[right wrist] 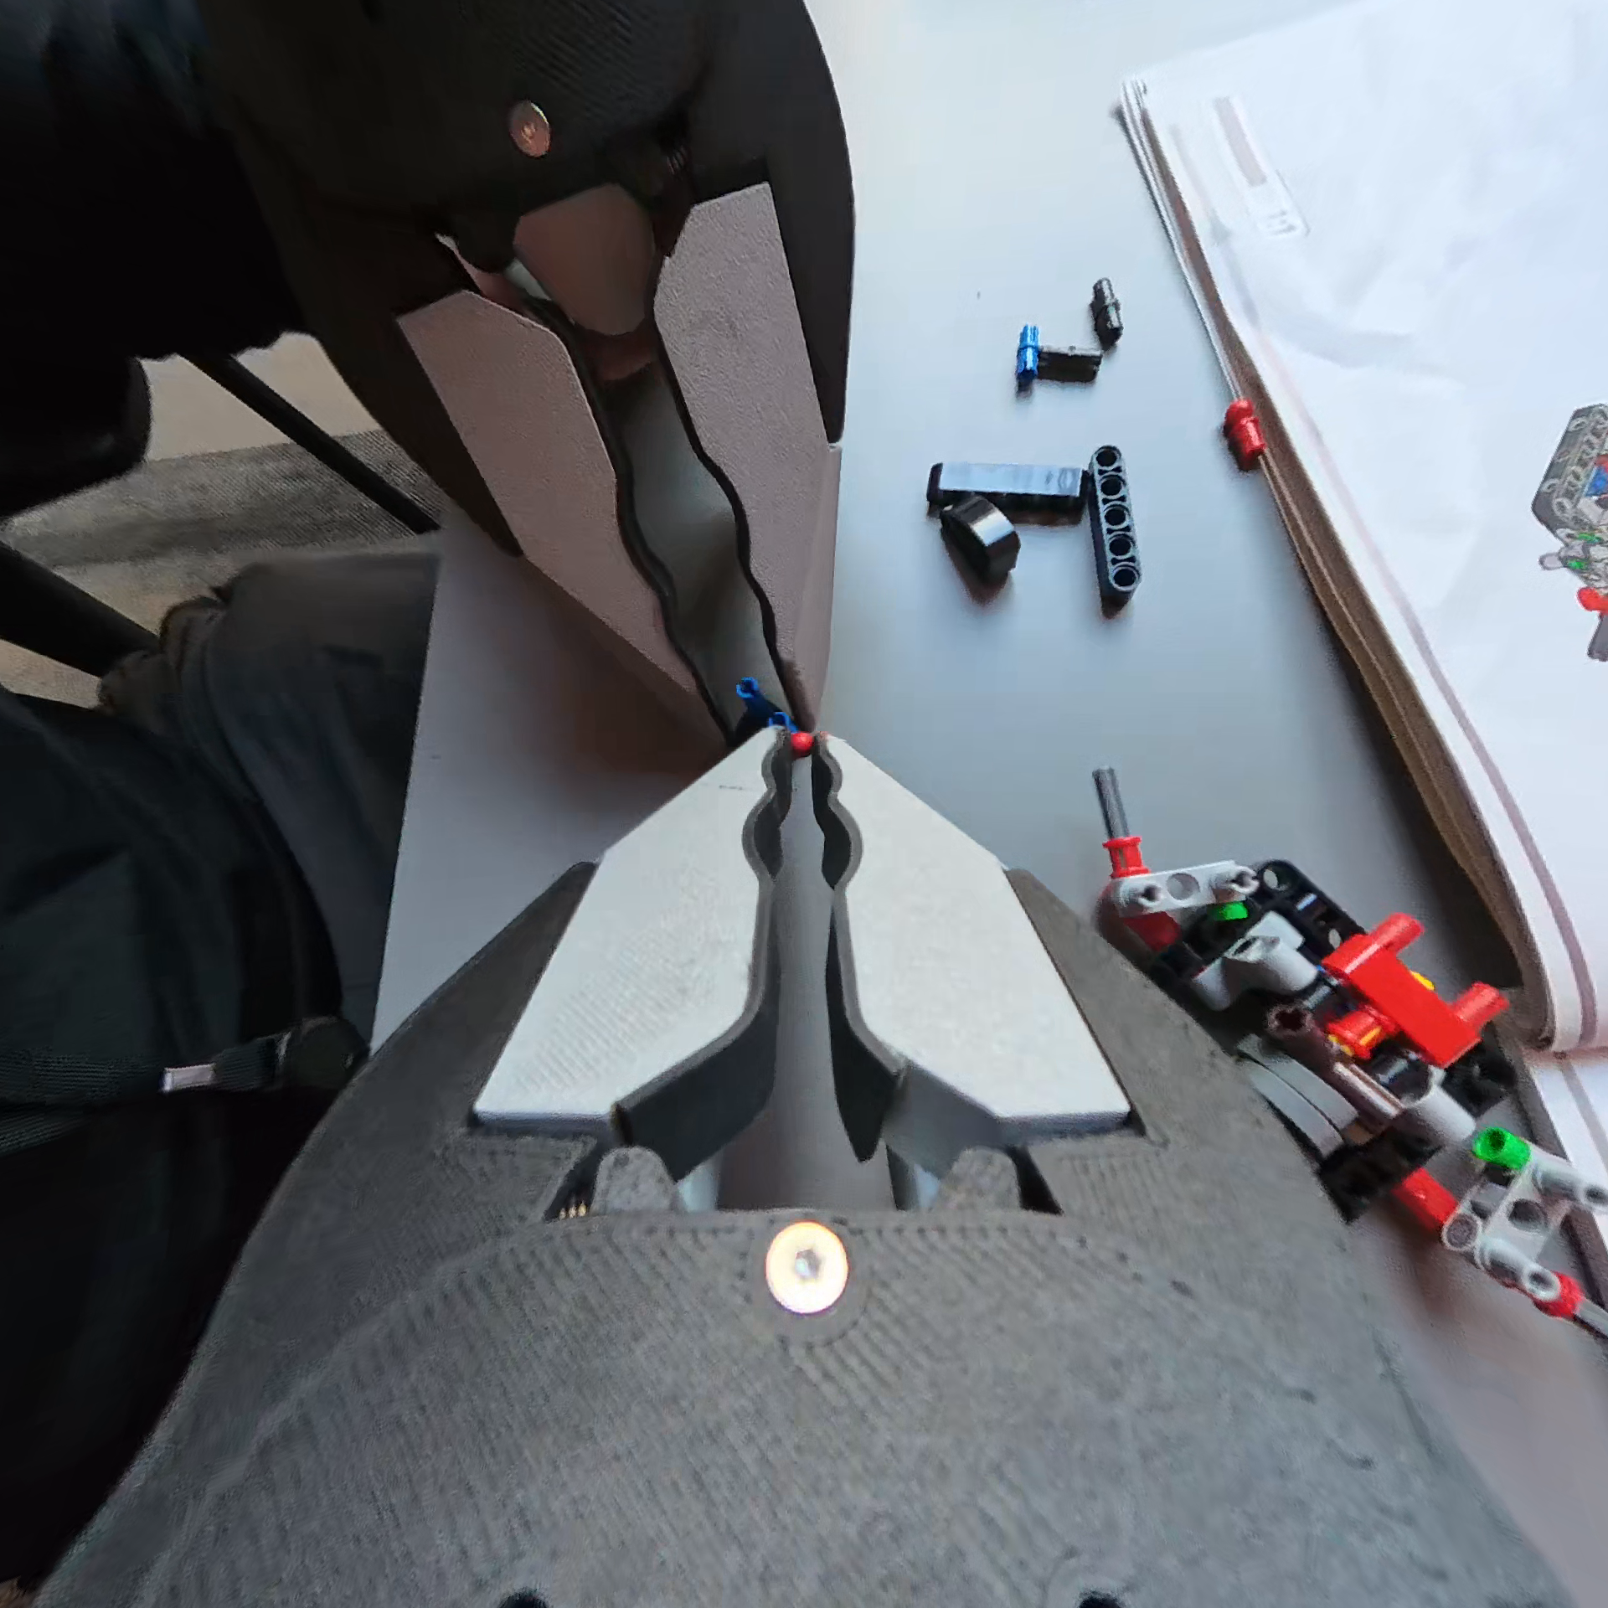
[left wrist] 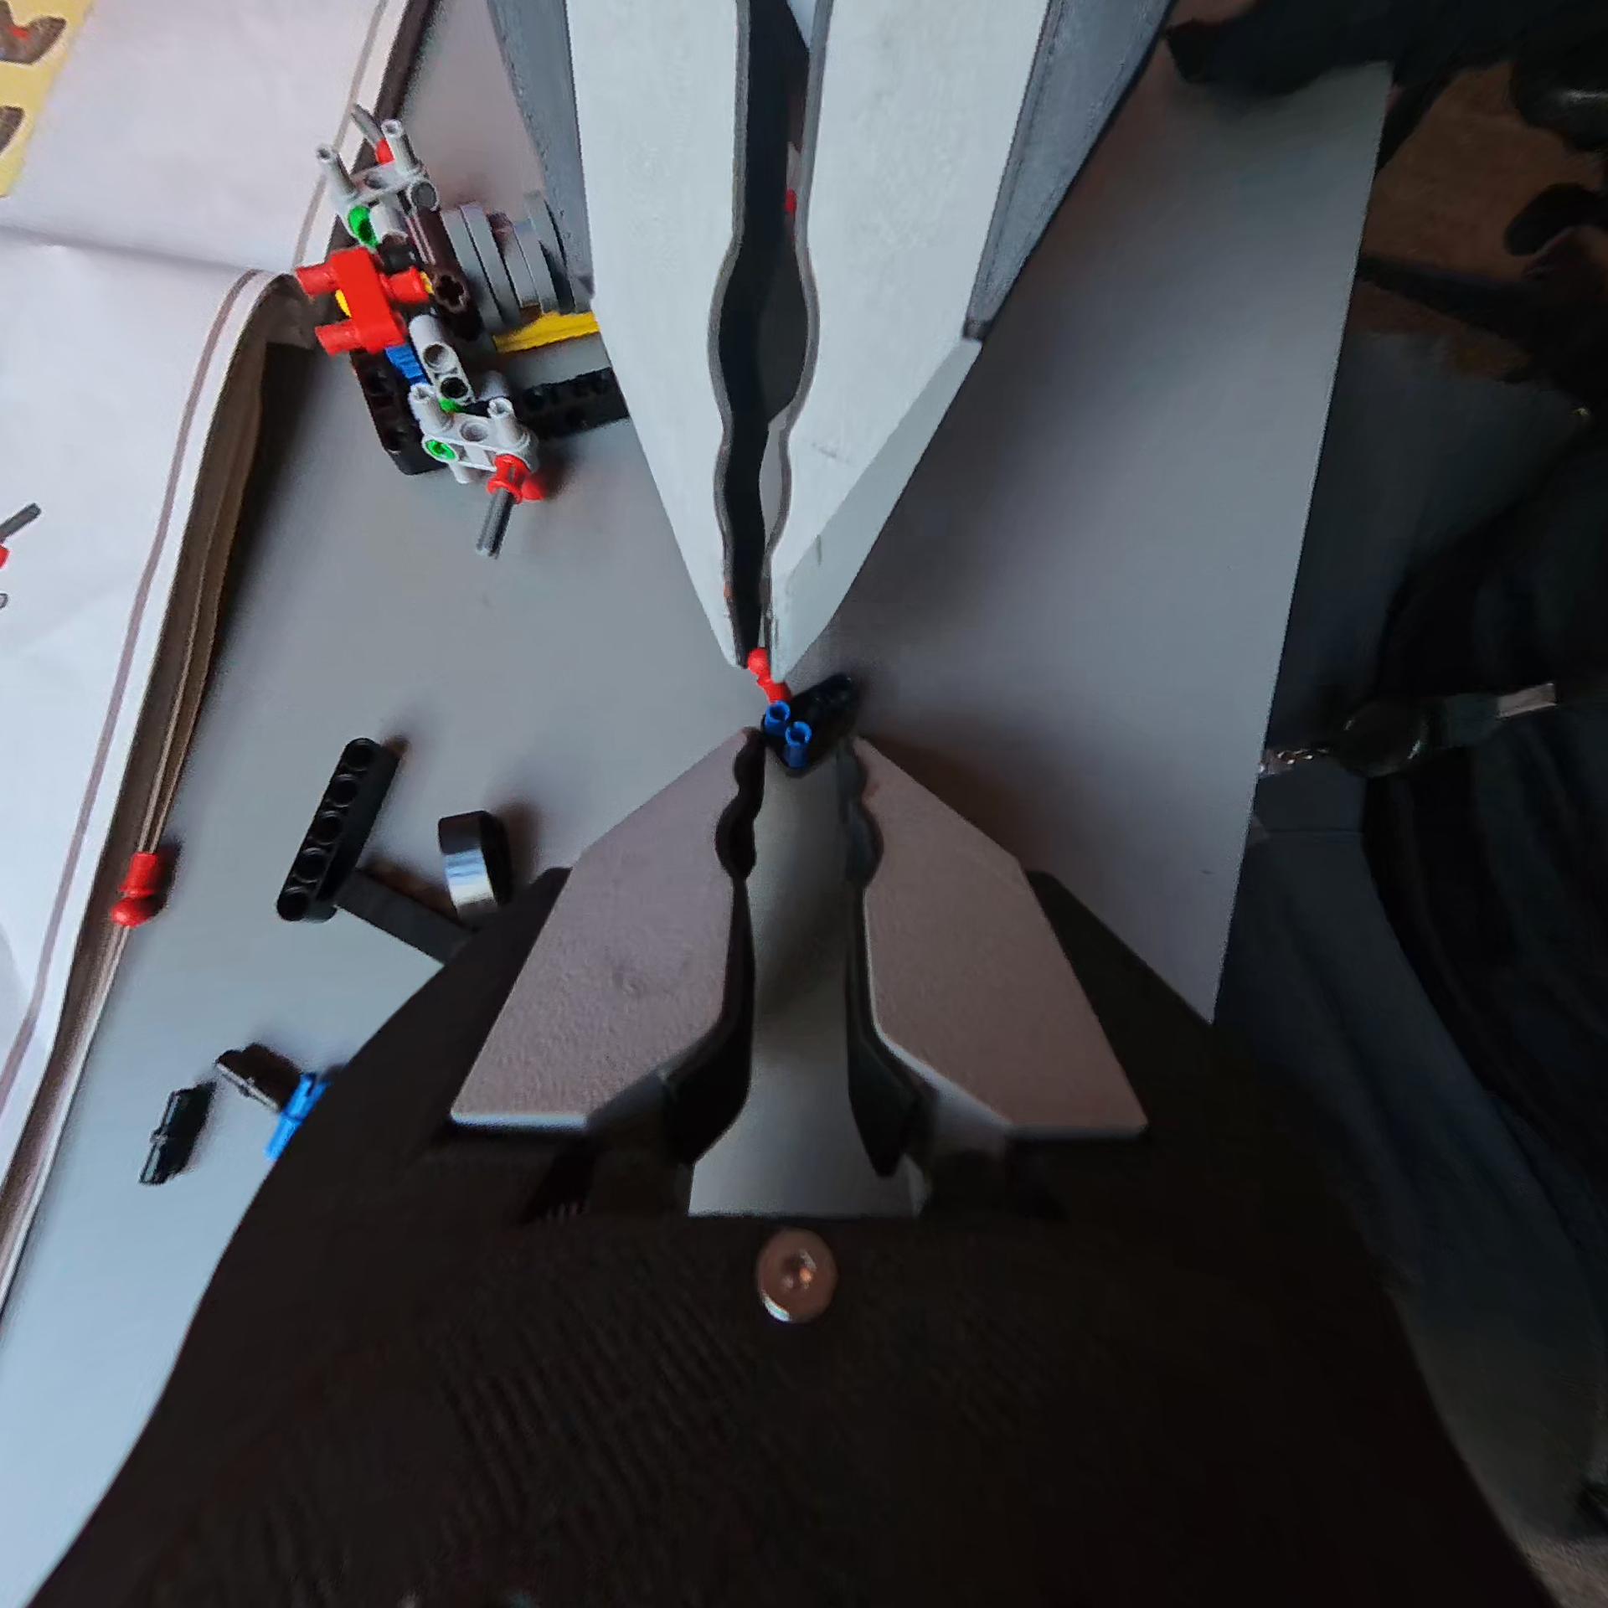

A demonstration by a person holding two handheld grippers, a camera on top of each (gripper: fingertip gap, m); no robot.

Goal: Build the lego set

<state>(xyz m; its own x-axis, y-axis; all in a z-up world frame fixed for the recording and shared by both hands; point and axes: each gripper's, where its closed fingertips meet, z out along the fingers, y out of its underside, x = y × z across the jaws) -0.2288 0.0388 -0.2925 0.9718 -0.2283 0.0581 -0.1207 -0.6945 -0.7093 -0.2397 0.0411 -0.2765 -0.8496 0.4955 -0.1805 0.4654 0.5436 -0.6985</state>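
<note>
— Looking along the left gripper (left wrist: 796, 748), I can see its tips clamped on a small black piece with two blue pins (left wrist: 805, 720), just past centre toward 12 o'clock. The right wrist view hides nearly all of that piece; only a bit of blue shows at 11 o'clock of the tips.

— And the right gripper (right wrist: 802, 747)?

— Nearly closed, pinching a red pin (right wrist: 800, 742) at its very tip. The two grippers meet nose to nose above the grey table (left wrist: 539, 661), red pin touching the black piece.

— What lies around?

— A partly built model (left wrist: 435, 348) at 10 o'clock in the left view; the other gripper's fingers cover its right end. A black beam (left wrist: 338, 831) and a black wheel (left wrist: 474, 861) at 8 o'clock, a loose red pin (left wrist: 139, 886) against the open instruction booklet (left wrist: 96, 452) at 9 o'clock.

— The poses?

— Both angled down over the table's near edge, the left one entering the right view from 11 o'clock
</note>
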